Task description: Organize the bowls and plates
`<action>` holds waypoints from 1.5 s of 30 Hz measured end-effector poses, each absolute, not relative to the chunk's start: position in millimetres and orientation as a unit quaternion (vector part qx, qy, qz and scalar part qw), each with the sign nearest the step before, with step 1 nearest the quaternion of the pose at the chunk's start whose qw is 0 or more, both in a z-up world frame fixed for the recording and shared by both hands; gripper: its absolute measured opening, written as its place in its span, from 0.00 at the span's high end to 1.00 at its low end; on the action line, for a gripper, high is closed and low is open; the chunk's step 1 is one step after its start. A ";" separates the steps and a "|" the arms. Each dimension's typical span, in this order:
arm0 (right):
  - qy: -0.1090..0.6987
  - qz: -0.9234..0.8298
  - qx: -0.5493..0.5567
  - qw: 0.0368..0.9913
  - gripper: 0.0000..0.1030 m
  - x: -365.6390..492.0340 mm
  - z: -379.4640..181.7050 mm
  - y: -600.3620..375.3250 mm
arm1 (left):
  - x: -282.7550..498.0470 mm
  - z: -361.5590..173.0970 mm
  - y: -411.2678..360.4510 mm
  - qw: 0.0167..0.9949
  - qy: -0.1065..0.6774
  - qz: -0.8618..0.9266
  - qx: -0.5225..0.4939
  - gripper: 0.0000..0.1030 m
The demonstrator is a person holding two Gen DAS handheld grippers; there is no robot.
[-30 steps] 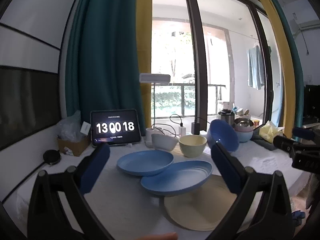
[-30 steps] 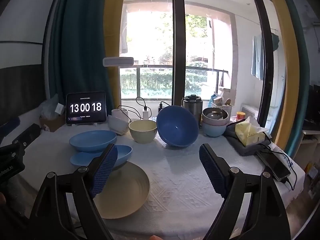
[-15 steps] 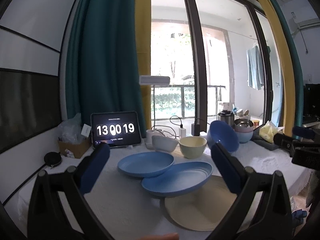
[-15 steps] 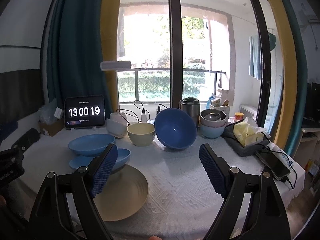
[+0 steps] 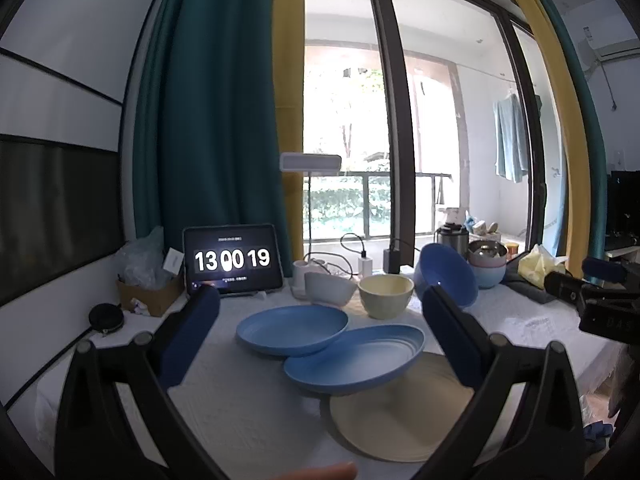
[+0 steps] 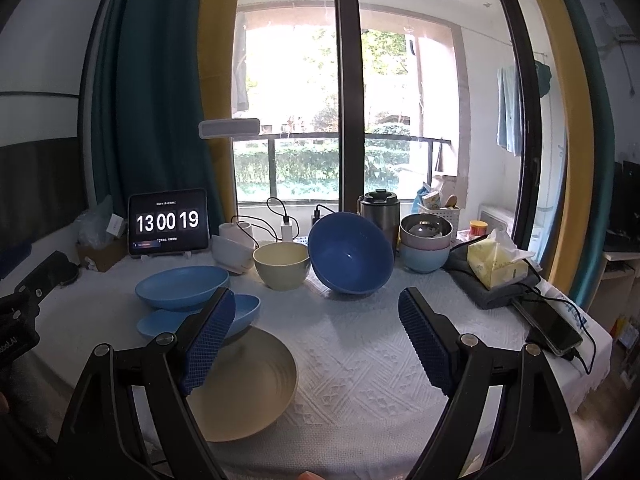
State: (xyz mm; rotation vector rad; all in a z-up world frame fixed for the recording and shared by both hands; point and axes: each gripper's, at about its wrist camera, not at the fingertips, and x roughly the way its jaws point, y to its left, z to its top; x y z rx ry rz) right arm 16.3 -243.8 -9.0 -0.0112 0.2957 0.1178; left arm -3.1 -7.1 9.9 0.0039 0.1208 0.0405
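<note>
Stock as I see it: both my grippers, left gripper (image 5: 320, 320) and right gripper (image 6: 316, 336), hang released and empty above the white-clothed surface (image 6: 360, 360). Landmark: round cream plastic plate (image 6: 248, 380). Two shallow blue plates (image 5: 292, 328) overlap just behind it, one resting on its rim; tilted deep blue bowl (image 6: 350, 258) farther back. I'd lift the top blue plate first, level. Cream plate's far edge is hidden.
</note>
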 end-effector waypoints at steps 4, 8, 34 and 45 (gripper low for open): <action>0.148 0.061 -0.006 0.987 0.16 16.6 -9.7 -242.8 | -3.7 9.3 -7.3 0.998 0.059 0.021 0.002 0.01; 0.148 0.062 -0.006 0.987 0.16 17.2 -9.6 -241.2 | -3.6 8.8 -7.1 0.998 0.059 0.021 0.001 0.01; 0.151 0.064 -0.004 0.986 0.16 16.1 -9.8 -240.1 | -6.4 7.6 -3.9 0.998 0.060 0.021 0.000 0.01; 0.152 0.064 -0.006 0.986 0.16 16.5 -10.4 -239.9 | -7.1 6.6 0.0 0.998 0.062 0.021 -0.002 0.01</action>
